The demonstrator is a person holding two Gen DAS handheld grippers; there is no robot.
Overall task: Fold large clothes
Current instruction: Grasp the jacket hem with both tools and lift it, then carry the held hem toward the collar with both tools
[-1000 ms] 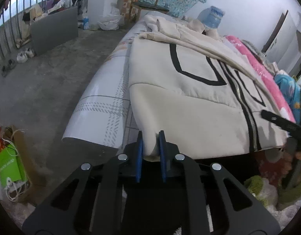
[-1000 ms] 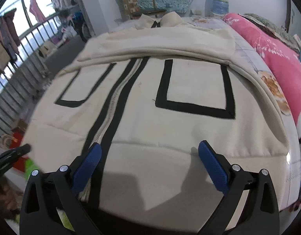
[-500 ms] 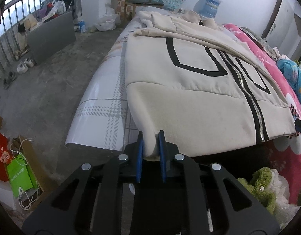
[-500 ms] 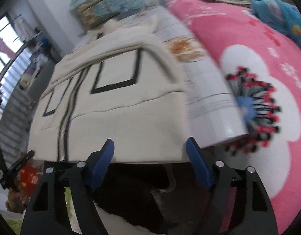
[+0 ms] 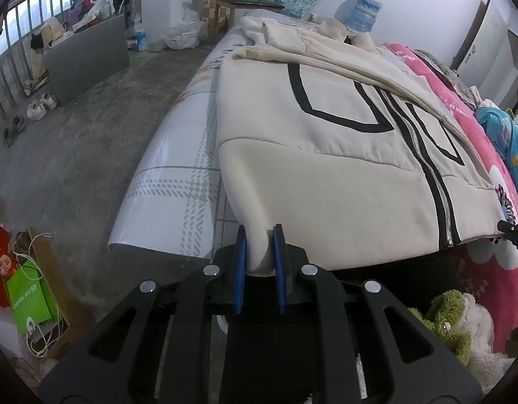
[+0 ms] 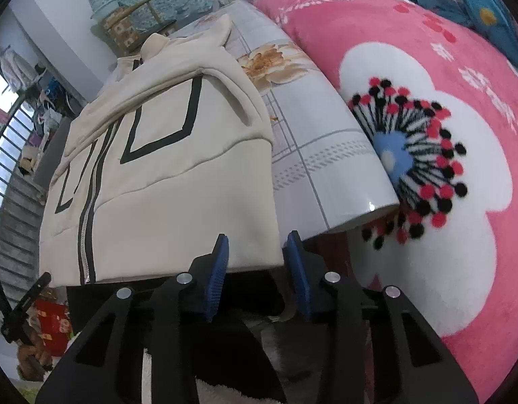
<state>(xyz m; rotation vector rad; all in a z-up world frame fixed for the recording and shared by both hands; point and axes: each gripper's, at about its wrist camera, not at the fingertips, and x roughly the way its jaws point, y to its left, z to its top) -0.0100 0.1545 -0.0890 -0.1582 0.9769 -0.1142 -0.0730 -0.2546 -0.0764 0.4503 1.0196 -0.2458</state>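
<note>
Left gripper [image 5: 260,262] pinched tight on jacket [image 5: 326,175] hem corner. Right gripper [image 6: 257,262] jaws closing around the opposite hem corner, pads not yet pressing. Jacket lies flat on the bed's glossy sheet [image 5: 178,181]. Best seat the hem deep before lifting, both corners level. Pink blanket [image 6: 427,134] alongside could snag; plush toy [image 5: 450,323] below.

A bed [image 5: 178,155] with a glossy white patterned cover fills the room. Beside it lies bare grey concrete floor [image 5: 77,141], with shoes [image 5: 36,107] near a leaning grey board [image 5: 87,57]. Beyond the bed's far end stand a wooden chair [image 5: 245,0] and a white wall [image 5: 427,17]. Daylight enters through a barred railing [image 5: 9,50].
</note>
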